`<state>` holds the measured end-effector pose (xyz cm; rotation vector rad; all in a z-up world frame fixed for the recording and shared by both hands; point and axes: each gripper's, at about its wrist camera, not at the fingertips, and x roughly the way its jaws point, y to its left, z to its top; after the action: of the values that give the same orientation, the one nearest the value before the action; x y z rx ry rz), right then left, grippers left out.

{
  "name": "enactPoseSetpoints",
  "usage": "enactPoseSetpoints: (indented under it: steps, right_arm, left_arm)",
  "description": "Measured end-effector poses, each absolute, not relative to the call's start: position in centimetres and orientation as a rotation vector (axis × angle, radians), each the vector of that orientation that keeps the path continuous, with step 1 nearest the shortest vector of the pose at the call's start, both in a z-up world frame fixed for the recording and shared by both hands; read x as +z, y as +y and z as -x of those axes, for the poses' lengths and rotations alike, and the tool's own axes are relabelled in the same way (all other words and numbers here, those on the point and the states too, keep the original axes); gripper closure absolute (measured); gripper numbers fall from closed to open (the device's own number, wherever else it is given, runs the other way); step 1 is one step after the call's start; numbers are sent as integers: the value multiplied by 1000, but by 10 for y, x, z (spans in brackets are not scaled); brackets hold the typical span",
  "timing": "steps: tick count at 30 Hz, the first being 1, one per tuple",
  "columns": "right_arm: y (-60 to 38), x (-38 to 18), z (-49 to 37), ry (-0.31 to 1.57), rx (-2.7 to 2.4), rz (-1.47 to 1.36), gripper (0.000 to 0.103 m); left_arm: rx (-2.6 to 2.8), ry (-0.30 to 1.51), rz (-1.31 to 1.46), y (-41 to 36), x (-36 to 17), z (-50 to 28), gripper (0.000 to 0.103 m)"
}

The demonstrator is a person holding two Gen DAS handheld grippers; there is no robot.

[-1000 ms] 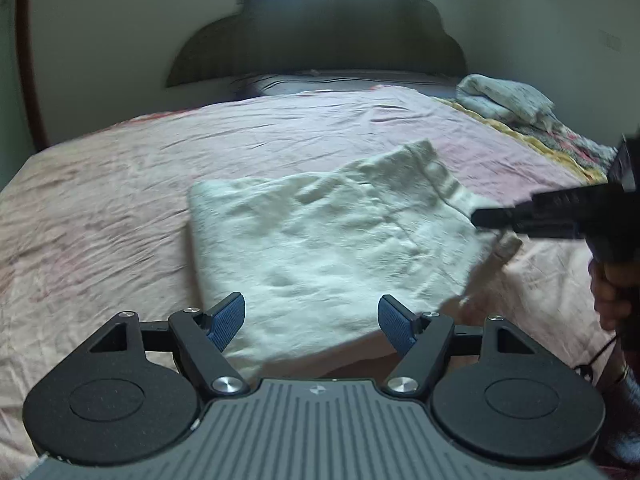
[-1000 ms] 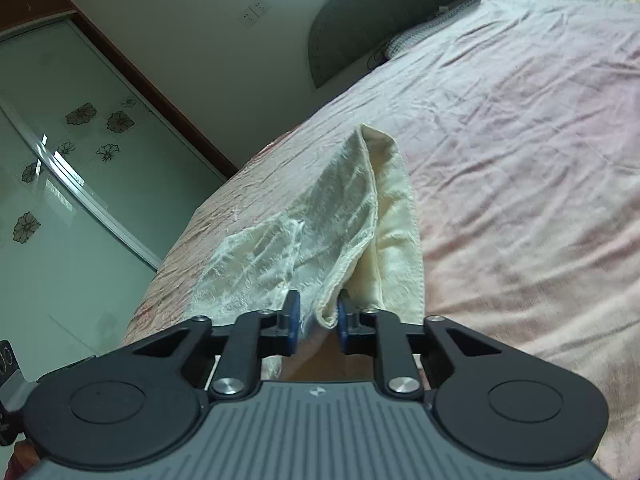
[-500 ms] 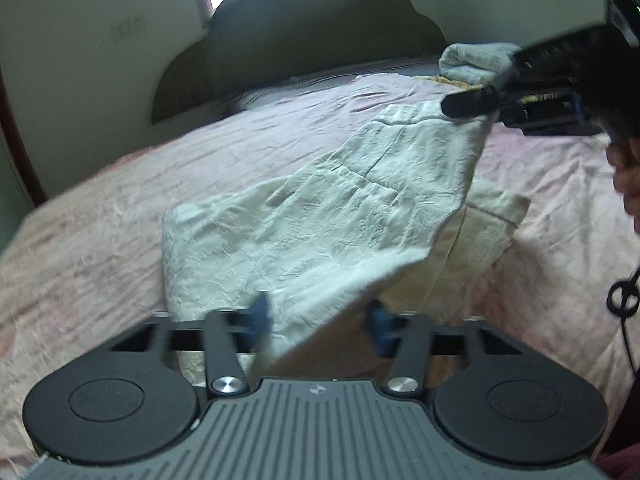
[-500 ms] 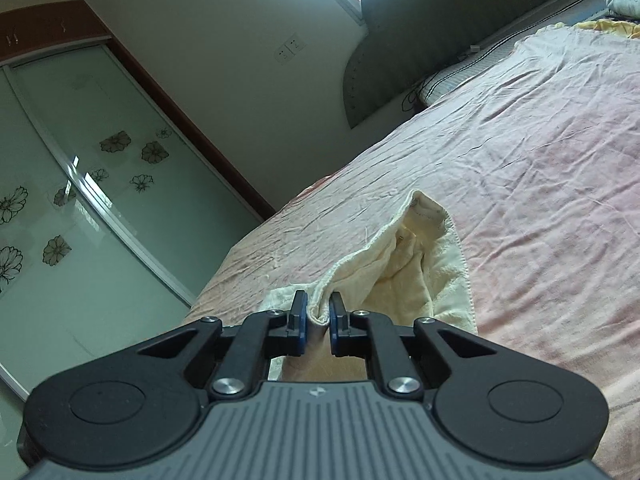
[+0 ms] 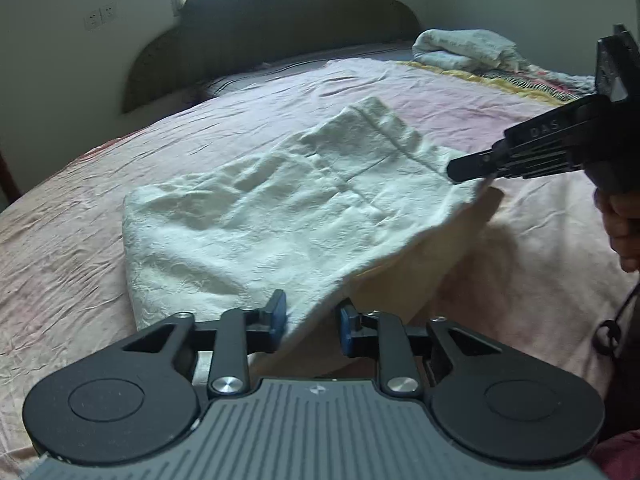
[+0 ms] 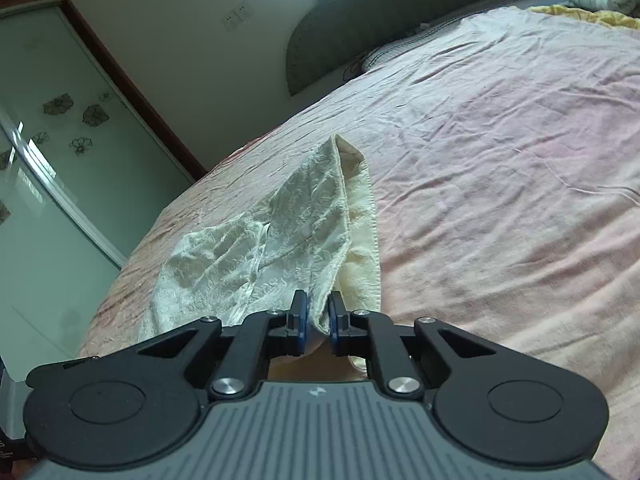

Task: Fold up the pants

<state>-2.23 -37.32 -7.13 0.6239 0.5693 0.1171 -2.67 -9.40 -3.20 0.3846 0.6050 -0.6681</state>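
Cream pants [image 5: 280, 216] spread across the pink bedsheet [image 5: 80, 240], already doubled over, textured top layer lifted off a smoother yellowish layer beneath. Mid-fold, by the look of it: one flap raised and stretched between two corners, ready to be carried across.

Right gripper [image 6: 317, 320] clamped tight on the far corner of the cloth, hem pinched between the blue pads [image 6: 300, 316], fabric fanning away from the jaws toward the glass wardrobe door [image 6: 48, 184]. Seen from the left wrist view too, reaching in from the right edge and holding that corner up off the bed.

Left gripper [image 5: 312, 320] down at the near corner, cloth edge running between its fingers [image 5: 276, 316], jaws easing apart slightly at this instant. Left pad against the fabric; visible gap on the right side, so no firm pinch there, more a loose straddle than a hold.

Next move, likely: close properly on that near corner, then lift both corners together and sweep the flap over toward the folded edge on the left. Calls for even height on both sides and light tension, or the top layer sags and wrinkles. Dark headboard [image 5: 280, 32] and a bundled blanket [image 5: 464, 48] well clear at the far end.
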Motion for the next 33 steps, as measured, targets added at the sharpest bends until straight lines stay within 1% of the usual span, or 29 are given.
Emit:
enactPoseSetpoints:
  steps: [1,2,3,5,8,11,14,16,18,20,21,22,23,26,33]
  right_arm:
    - [-373,-67,23,574,105,-605,89]
    - [-372,-61,24,575,73,-566,88]
    - [-370,-54,25,569,30,-519,88]
    - [-364,-40,29,525,-39,-439,88]
    - [-345,-24,24,489,52,-359,88]
    - [-316,-30,8,545,171,-291,88]
    - [-304,-50,-4,628,121,-195,88]
    - [-309,-55,-3,636,94,-232,88]
    - [-308,-45,4,601,92,-258,86]
    - [-298,-37,6,584,102,-206,78]
    - [-293,-36,5,585,111,-177,67]
    - [-288,-37,4,585,115,-151,53]
    - [-284,-38,2,592,112,-124,48]
    - [-277,-47,1,623,86,-47,47]
    - [-276,-50,2,630,88,-6,47]
  left_arm:
    - [-687,610,-376,-91,-29,27,56]
    - [-710,607,-359,-88,-25,29,45]
    - [-724,600,-337,-84,-22,31,38]
    - [-746,592,-294,-78,-14,33,37]
    - [-734,600,-226,-77,-4,26,34]
    - [-626,633,-196,-80,-4,12,32]
    - [-497,691,-225,-86,-10,0,32]
    - [-465,714,-231,-88,-12,-4,32]
    - [-455,727,-221,-88,-13,-7,31]
    - [-437,747,-208,-90,-14,-11,30]
    - [-425,760,-197,-90,-16,-13,29]
    - [-414,769,-187,-90,-17,-13,29]
    - [-405,776,-178,-89,-18,-14,28]
    - [-376,790,-171,-89,-19,-17,24]
    - [-341,798,-185,-92,-20,-21,21]
